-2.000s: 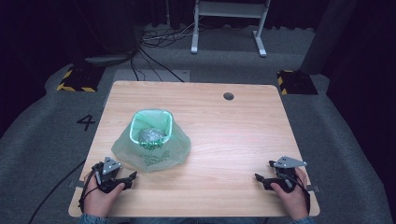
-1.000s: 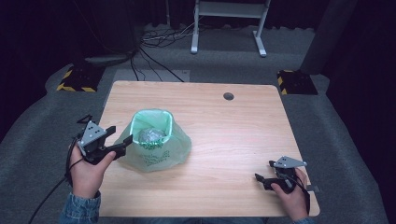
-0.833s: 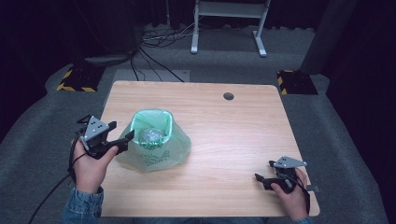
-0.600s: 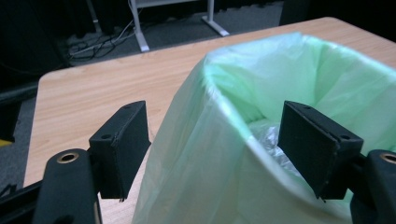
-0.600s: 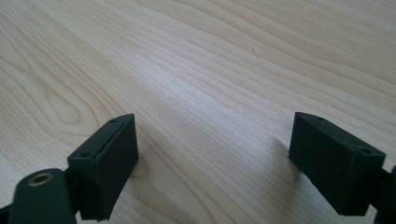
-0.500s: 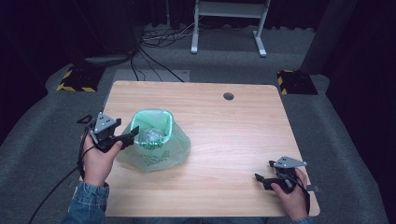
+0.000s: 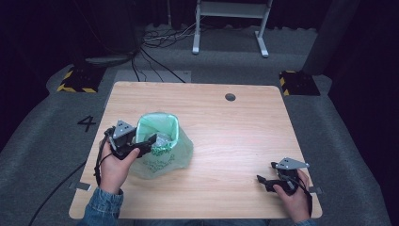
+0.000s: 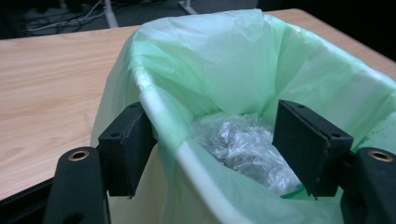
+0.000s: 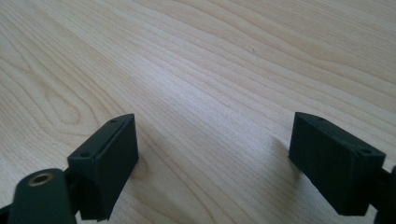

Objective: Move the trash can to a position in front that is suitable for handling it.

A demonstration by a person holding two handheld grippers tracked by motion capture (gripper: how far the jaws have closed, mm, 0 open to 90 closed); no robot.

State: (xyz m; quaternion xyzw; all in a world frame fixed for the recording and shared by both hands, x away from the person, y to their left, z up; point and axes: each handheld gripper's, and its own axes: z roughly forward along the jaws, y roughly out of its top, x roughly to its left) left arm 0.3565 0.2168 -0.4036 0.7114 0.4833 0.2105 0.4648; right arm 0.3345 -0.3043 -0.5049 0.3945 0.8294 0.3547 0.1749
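Green liner's rim sits between the open left tongs.

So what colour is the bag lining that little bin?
Pale translucent green bag, clearest in the left gripper view.

Overhead view faces table; gripper views close.

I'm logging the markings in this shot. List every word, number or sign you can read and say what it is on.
"4": dark number on the grey floor mat left of the table.
Dark green print on the outside of the green bag lining the bin: too small and blurred to read.
Yellow and black hazard stripes on the floor block at far left: a sign, no words.
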